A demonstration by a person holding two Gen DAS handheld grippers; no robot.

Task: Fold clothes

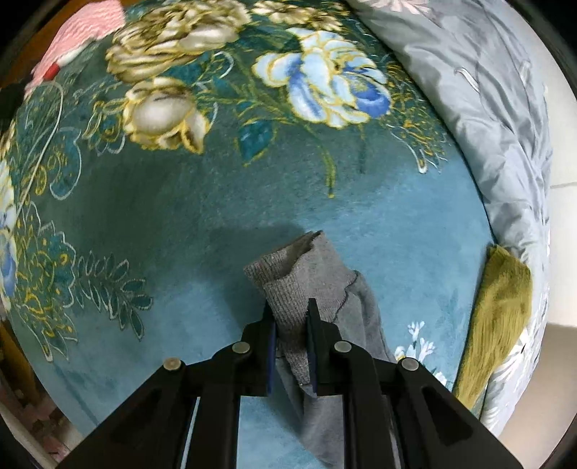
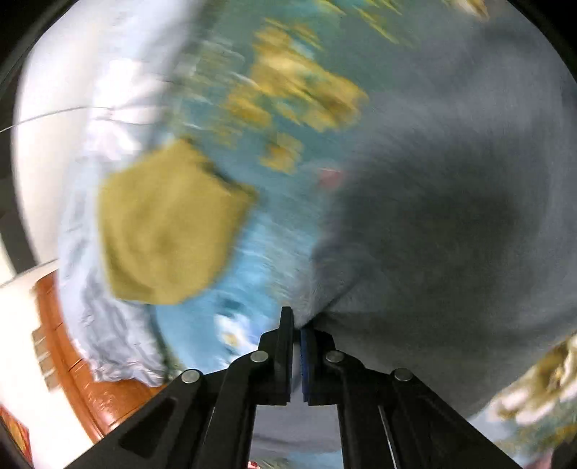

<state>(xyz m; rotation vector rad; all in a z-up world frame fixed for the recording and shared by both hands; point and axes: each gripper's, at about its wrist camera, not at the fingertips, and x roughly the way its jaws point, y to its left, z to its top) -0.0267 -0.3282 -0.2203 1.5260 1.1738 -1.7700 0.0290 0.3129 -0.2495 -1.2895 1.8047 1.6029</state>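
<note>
Floral blanket (image 1: 223, 202) under grey garment's (image 1: 306, 285) cuff, pointing away

Bedroom — floral blanket (image 1: 252, 202), quilt (image 1: 487, 90)

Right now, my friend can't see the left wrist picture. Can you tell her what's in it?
The left gripper pinches the ribbed cuff of a grey garment above a teal blanket with big flowers. An olive-green cloth lies at the right edge, beside a rumpled grey quilt, and something pink shows at the top left.
</note>
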